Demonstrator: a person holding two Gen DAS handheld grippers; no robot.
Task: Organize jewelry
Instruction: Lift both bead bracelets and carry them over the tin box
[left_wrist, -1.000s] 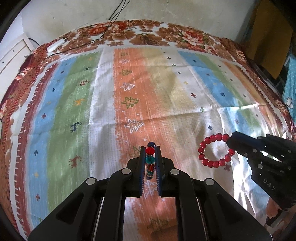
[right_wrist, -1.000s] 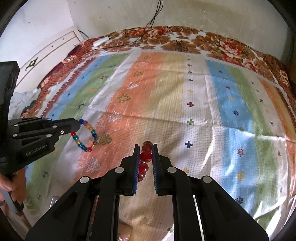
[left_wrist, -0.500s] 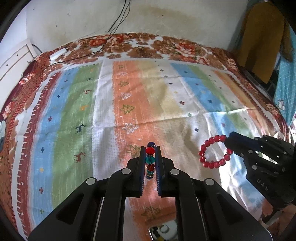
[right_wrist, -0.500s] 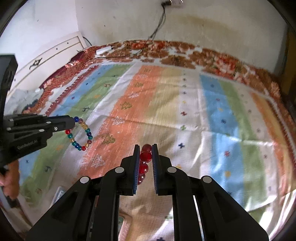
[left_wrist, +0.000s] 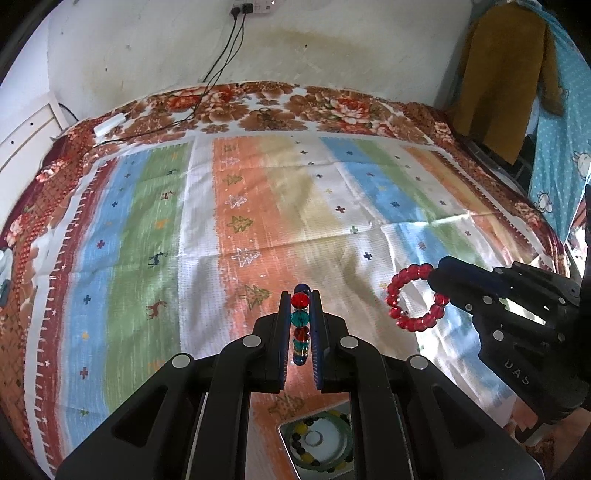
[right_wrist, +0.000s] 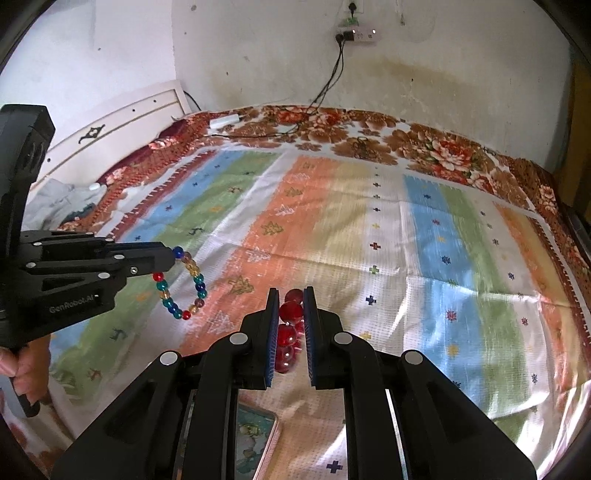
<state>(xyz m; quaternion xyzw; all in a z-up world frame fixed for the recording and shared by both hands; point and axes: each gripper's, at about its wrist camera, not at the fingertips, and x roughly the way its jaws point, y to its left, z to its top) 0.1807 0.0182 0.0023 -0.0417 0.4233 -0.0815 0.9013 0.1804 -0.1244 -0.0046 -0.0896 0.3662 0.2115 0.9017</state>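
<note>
Two bracelets are in play, one per gripper. The left gripper (left_wrist: 300, 295) has its jaws closed on the multicolour bead bracelet (left_wrist: 300, 325); the beads run in a line between the two pads, and in the right wrist view the rest of the loop (right_wrist: 181, 284) hangs free below and ahead of the jaw tips. The right gripper (right_wrist: 290, 295) has its jaws closed on the red bead bracelet (right_wrist: 288, 332); in the left wrist view its ring (left_wrist: 413, 295) hangs open beside the jaw tips. Both bracelets are held clear above the bed (left_wrist: 184, 221), which carries one striped cloth over a floral cover.

One container shows: a shallow tray (left_wrist: 317, 443) lying on the bed below and behind the left jaws, partly hidden by the gripper body. It holds one green bangle and at least one string of dark and yellow beads; an exact count is not readable. A patterned lid or box (right_wrist: 255, 443) lies below the right jaws; its contents cannot be told.

One hand (right_wrist: 26, 369) grips the left gripper's handle.
</note>
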